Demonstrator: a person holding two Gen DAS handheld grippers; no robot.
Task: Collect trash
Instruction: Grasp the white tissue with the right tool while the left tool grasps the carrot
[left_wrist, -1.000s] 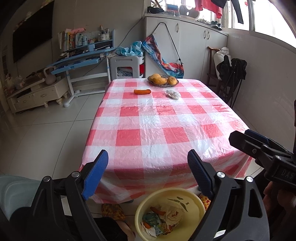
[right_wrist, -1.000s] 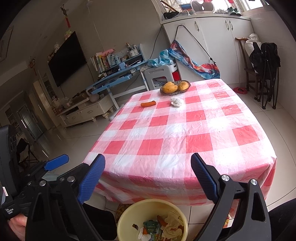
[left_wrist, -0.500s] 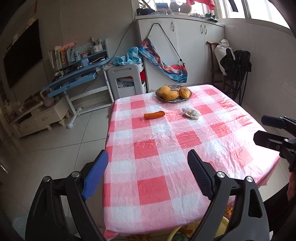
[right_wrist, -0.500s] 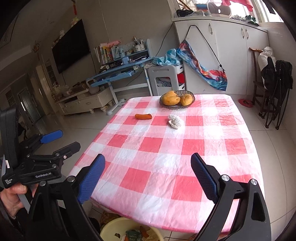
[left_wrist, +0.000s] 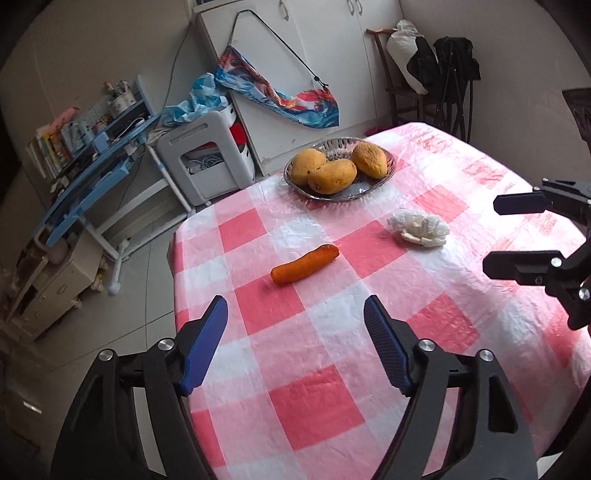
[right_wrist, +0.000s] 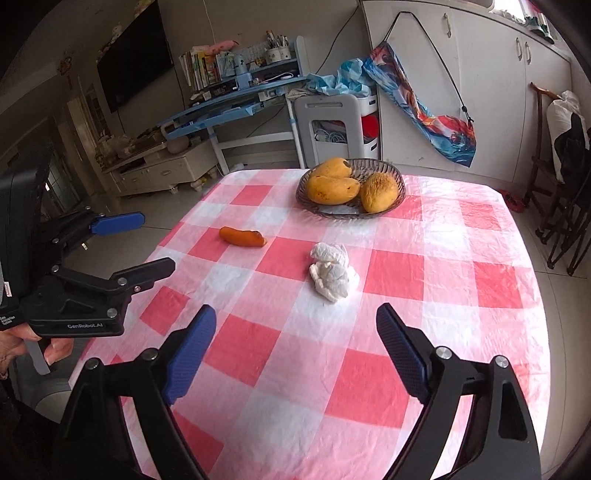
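Both grippers, left gripper (left_wrist: 295, 343) and right gripper (right_wrist: 295, 354), gape wide and empty on approach; carrot piece (left_wrist: 305, 263) at my left's twelve o'clock, crumpled tissue (right_wrist: 331, 274) at my right's twelve, each needs straddling next.

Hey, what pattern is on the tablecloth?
Red and white checks on the tablecloth, clearest in the right wrist view.

"GenRobot.AI" on the left claw (right_wrist: 127, 245) body; smaller side label unreadable.
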